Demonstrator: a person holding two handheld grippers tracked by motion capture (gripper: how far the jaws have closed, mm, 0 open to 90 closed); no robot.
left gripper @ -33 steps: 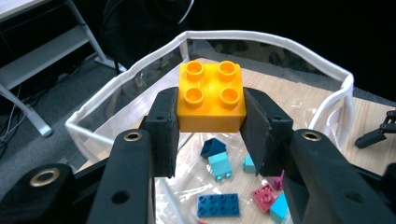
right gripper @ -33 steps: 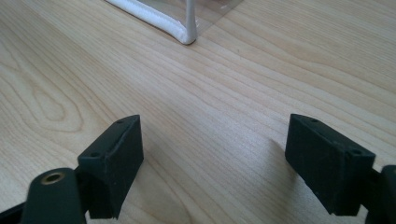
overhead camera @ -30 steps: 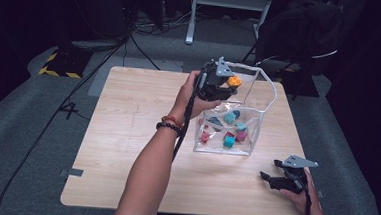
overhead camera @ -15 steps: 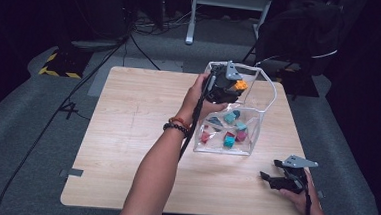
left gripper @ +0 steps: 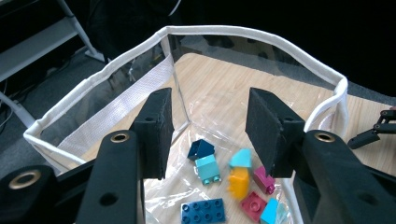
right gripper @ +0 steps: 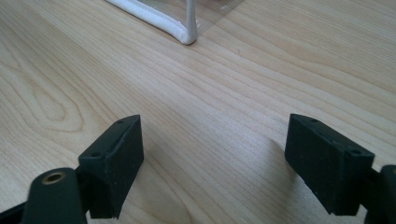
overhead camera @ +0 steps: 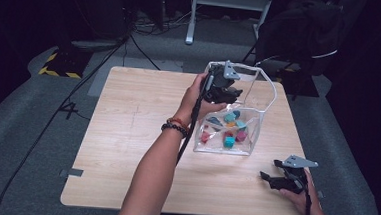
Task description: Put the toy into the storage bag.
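The wooden desk (overhead camera: 127,133) fills the frame's middle. Right of centre stands the clear bin (overhead camera: 259,91), toy bricks (left gripper: 219,172) on its floor. Above it the left gripper (left gripper: 210,126) has just been opening, nothing between its jaws. Lower right, the right gripper (overhead camera: 270,178) rests, jaws apart.

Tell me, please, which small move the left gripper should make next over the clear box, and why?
Probably lift the left gripper up and out of the clear box. Its fingers have just been opening with nothing between them, and the orange block lies on the box floor among the other blocks, so the drop looks done.
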